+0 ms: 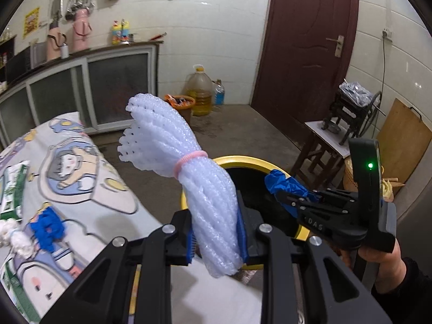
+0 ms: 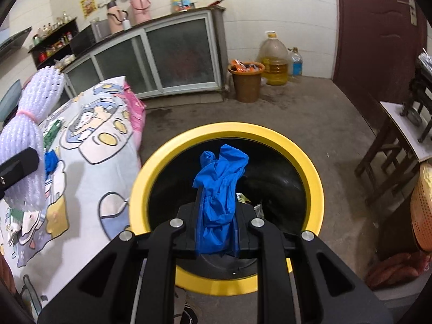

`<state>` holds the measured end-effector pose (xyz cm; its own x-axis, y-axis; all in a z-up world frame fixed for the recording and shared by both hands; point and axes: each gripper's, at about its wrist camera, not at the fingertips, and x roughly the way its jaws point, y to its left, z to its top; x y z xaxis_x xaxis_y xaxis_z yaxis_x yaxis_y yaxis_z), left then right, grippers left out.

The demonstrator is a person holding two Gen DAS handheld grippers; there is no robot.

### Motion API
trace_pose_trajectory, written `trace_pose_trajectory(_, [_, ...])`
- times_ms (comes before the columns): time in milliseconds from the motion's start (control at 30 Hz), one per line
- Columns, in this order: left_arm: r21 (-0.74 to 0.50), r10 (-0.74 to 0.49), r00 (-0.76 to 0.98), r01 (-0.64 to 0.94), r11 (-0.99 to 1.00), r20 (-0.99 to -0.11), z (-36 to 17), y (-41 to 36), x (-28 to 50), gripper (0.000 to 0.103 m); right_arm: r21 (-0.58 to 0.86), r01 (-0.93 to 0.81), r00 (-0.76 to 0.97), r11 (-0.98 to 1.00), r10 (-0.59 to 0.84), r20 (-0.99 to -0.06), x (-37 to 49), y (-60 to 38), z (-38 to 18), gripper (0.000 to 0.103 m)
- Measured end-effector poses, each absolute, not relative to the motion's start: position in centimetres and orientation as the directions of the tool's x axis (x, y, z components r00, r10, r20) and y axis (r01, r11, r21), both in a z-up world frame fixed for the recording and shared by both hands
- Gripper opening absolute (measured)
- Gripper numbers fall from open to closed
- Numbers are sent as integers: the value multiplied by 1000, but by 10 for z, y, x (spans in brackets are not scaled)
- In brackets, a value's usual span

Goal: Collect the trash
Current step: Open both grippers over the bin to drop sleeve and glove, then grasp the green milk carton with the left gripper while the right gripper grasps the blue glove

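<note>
Nearest the lens, the right gripper [image 2: 217, 232] has its fingers [image 2: 195, 216] clamped on a crumpled blue glove [image 2: 220, 183], held directly above the mouth of the yellow-rimmed bin [image 2: 310, 162], probably so that letting go would drop it inside. The left gripper [image 1: 216, 240] pinches a white foam net bundle [image 1: 186, 162], tied by one pink band [image 1: 190, 159], beside the bin's rim and partly over the bench [image 1: 89, 189], apparently waiting its turn. On the bench's cartoon-print cloth lie one more blue glove [image 1: 47, 229], a white wad [image 1: 13, 236] and a green-printed packet [image 1: 12, 189]. That makes two gloves, one bundle and one yellow bin, which already holds some scraps [image 2: 244, 198].
</note>
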<state>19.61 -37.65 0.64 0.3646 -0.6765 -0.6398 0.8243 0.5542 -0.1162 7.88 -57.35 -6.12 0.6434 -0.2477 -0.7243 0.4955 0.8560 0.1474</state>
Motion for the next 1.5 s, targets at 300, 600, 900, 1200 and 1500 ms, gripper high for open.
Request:
trace_pose_trajectory(300, [-128,-664,292,852,507,-688,-18,-426,204,22,161,513,624,843,-238,-745,88,-591,-71,16])
trace_pose_trajectory(600, [-174,-670,268,839,515,-692,-20,-447,219,68,155,557,603,816,-268,-751,84,-608,-64,38])
trace_pose_trajectory(900, [-248,-687,247,807,536,-683,-16,-428,229,83,168,599,594,783,-294,-749,58,-616,-57,51])
trace_pose_trajectory(1200, [-208,-681,380,760,615,-627,11,-320,218,83,153,492,679,857,-268,-683,50,-564,-28,51])
trace_pose_trajectory(1500, [-167,-560,517,620,766,-647,20,-158,213,84,151,282,760,947,-125,-638,95,-479,2,53])
